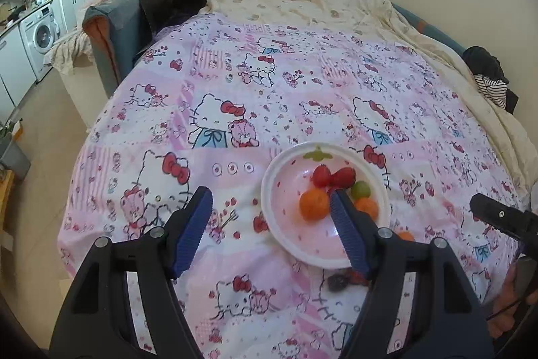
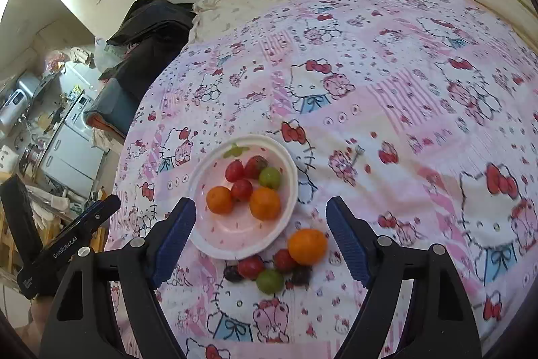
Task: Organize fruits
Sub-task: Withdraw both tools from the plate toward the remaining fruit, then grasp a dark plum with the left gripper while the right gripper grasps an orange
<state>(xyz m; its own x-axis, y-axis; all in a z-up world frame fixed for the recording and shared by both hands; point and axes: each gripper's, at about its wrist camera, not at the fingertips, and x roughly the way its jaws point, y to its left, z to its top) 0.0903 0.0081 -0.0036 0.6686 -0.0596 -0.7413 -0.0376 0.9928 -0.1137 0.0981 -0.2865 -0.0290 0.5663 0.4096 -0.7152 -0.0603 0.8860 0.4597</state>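
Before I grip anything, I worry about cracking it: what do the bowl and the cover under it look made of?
The bowl looks like thin glossy plastic, judging by its shiny white rim and light glare, though ceramic is possible. The cover is soft printed fabric, matte and wrinkled.

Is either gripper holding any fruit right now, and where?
Nothing is held. The left gripper and right gripper both stand open, empty.

Home bedroom: quilted bed [image 1: 255, 83], washing machine [image 1: 40, 33] nearby
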